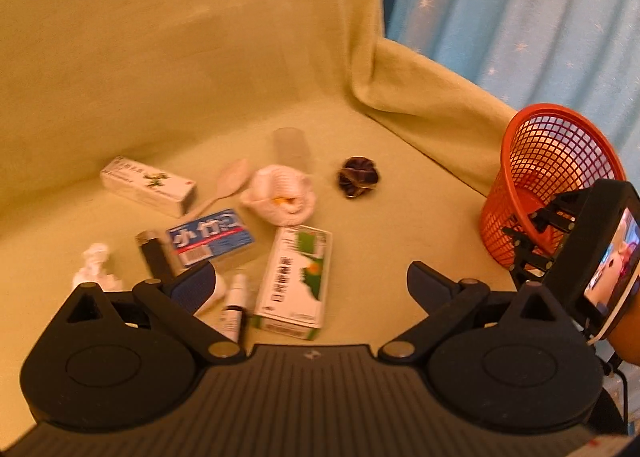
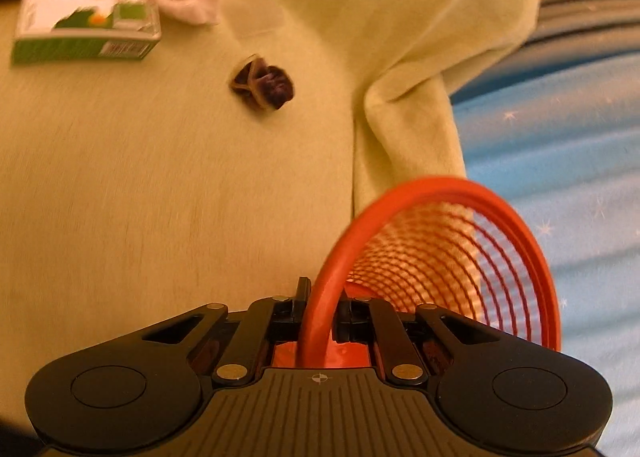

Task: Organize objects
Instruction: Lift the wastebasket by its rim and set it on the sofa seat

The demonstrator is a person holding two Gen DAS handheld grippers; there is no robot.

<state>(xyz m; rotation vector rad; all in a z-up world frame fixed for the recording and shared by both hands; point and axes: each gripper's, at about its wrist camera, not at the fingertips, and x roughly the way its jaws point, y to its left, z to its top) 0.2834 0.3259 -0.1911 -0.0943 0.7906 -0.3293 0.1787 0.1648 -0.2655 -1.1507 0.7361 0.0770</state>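
A pale green sofa cover [image 1: 200, 69] carries everything. At its right end the orange mesh basket [image 1: 548, 181] hangs tilted, its rim pinched between the closed jaws of the right gripper [image 2: 320, 317]. The left gripper [image 1: 308, 281] hovers over the clutter with jaws spread wide and nothing between them. Just beyond it lies a green-and-white medicine box [image 1: 294, 281], with a blue box [image 1: 212, 239] and a white box [image 1: 148, 185] further left. A white sock [image 1: 280, 193] sits behind them, a dark scrunchie [image 1: 358, 177] lies apart toward the basket, and a small spray bottle [image 1: 234, 309] rests near the left jaw.
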